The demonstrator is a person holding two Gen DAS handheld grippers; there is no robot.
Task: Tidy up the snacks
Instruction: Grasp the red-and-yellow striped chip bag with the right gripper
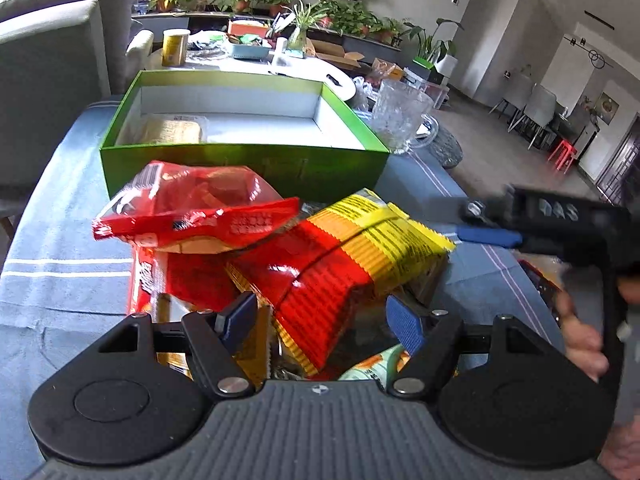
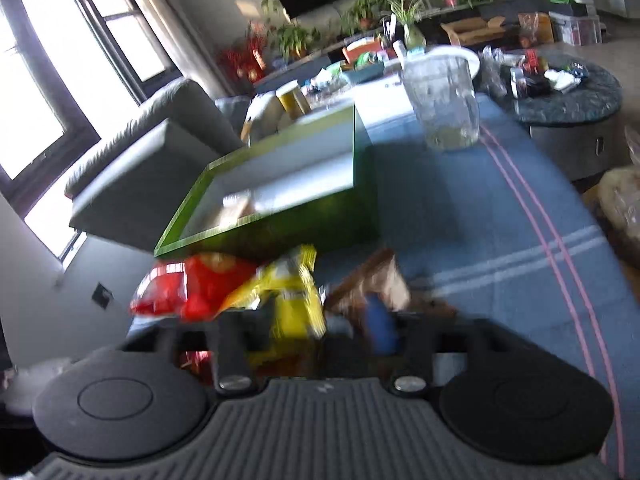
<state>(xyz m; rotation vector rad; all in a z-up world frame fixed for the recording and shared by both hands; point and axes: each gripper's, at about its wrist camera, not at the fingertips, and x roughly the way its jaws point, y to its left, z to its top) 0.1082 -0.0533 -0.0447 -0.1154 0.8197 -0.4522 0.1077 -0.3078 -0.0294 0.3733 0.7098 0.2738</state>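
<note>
Although print is seen on the red packet and the red-and-yellow packet, no brand can be read. The green box, white inside, is placed behind the heap on the blue-clothed tabletop; one pale wrapped snack is lain in its left near corner. A glass mug is stood at its right. The left gripper is held wide over the red-and-yellow packet, not pressing it. The right gripper is blurred; its state cannot be told.
</note>
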